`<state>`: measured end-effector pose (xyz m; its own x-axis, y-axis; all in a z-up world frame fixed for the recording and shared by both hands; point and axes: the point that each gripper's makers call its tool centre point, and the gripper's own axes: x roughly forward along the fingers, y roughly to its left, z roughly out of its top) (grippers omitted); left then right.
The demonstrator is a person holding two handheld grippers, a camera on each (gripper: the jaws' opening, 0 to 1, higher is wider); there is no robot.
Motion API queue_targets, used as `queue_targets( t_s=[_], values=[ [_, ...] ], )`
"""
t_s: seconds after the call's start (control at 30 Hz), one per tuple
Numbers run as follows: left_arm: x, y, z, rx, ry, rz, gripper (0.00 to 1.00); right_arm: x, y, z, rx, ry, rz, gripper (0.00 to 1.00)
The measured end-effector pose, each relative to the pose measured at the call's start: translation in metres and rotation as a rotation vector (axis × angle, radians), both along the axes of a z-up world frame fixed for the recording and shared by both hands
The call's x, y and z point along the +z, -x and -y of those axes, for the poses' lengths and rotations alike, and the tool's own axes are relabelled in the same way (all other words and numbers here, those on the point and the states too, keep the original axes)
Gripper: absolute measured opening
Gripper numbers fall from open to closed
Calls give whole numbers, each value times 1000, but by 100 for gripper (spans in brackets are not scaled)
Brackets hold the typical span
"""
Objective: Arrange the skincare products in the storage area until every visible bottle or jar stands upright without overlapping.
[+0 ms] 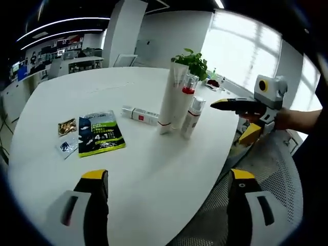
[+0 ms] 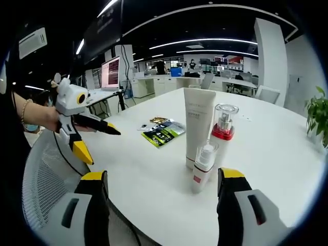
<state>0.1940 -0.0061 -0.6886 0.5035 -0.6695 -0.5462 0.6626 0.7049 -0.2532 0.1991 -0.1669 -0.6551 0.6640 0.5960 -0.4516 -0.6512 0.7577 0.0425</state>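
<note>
1. One tall tube [image 1: 167,100], upright.
2. Two pump bottles, both upright: one taller [image 1: 183,102], one short [image 1: 193,117].
3. One small tube [image 1: 140,115], lying flat.
4. Three sachets: green [image 1: 99,134], gold [image 1: 67,126], clear [image 1: 67,147].
5. One plant [image 1: 193,62].

Open office: bright windows [image 1: 246,46] beyond white table [image 1: 77,92], mesh chair [image 2: 46,174] beside it, strip lights [image 2: 205,41] overhead.

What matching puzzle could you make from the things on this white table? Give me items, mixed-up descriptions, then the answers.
Items:
1. tall white tube
2. pump bottle
3. small spray bottle
4. boxed tube

Descriptions:
A. lying flat on the table
B. upright, the shortest of the standing three
C. upright, the tallest
D. upright, clear cap over a red collar

Pairs: 1-C, 2-D, 3-B, 4-A
</note>
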Motion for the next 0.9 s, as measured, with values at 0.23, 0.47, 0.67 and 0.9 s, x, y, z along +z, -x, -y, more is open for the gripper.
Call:
queue_targets(
  t_s=[0.23, 0.47, 0.67, 0.9],
  values=[
    [5, 5, -10, 34, 8, 2, 95, 1, 0, -1, 3, 1, 1, 87],
    [7, 8, -15, 54, 4, -2, 95, 1, 1, -1, -4, 1, -3, 87],
    [6, 10, -19, 55, -4, -10, 95, 0, 1, 0, -11, -2, -6, 87],
    [8, 6, -19, 43, -11, -4, 95, 0, 1, 1, -14, -1, -7, 87]
  ],
)
